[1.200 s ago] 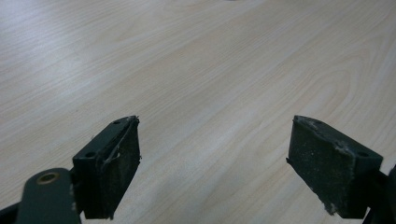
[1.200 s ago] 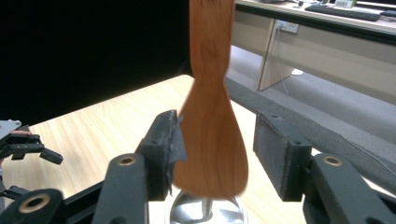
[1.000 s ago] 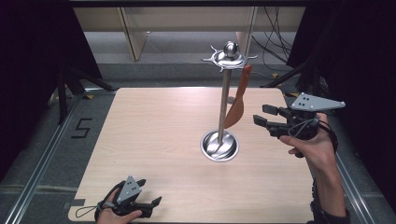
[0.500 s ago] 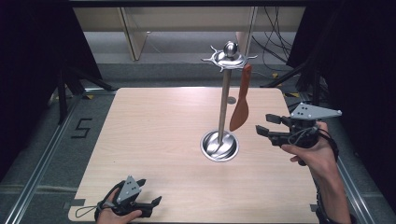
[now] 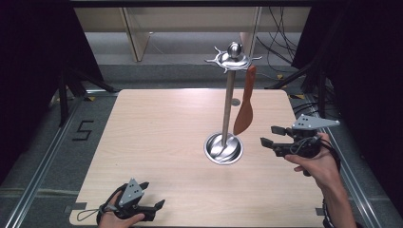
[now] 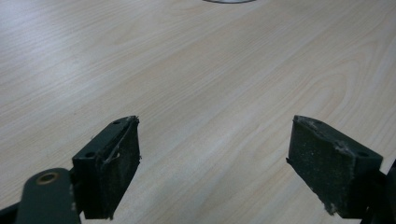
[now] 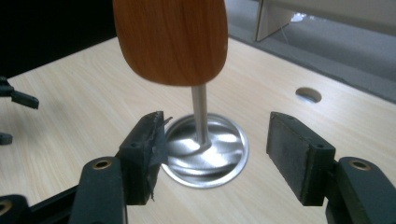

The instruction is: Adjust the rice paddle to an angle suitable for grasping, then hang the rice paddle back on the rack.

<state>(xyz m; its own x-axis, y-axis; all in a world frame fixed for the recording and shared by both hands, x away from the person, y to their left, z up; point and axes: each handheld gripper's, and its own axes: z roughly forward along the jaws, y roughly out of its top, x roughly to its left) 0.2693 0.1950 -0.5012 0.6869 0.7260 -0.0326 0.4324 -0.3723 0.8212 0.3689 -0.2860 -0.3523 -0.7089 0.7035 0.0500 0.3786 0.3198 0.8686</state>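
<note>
A metal stand (image 5: 229, 102) rises from a round base (image 5: 223, 149) right of the table's middle, with a crown of hooks (image 5: 233, 58) on top. From one hook a wooden spatula (image 5: 244, 104) hangs blade down, free of both grippers. My right gripper (image 5: 272, 135) is open just right of the base, below the blade. Its own view has the spatula blade (image 7: 170, 42) above the open right gripper (image 7: 215, 144) and the base (image 7: 205, 151) behind the gap. My left gripper (image 5: 152, 194) rests open near the table's front left edge, the left gripper (image 6: 212, 163) over bare wood.
The wooden table (image 5: 157, 128) has a round cable hole (image 5: 235, 101) behind the pole, the same hole (image 7: 308, 94) at the right of the right gripper view. A floor mark "5" (image 5: 83, 129) lies left; cables (image 5: 280, 52) and shelf legs stand behind.
My right gripper has dropped and come toward the front, from beside the spatula blade to base level. The spatula blade has swung slightly away from the pole. The left gripper has stayed put.
</note>
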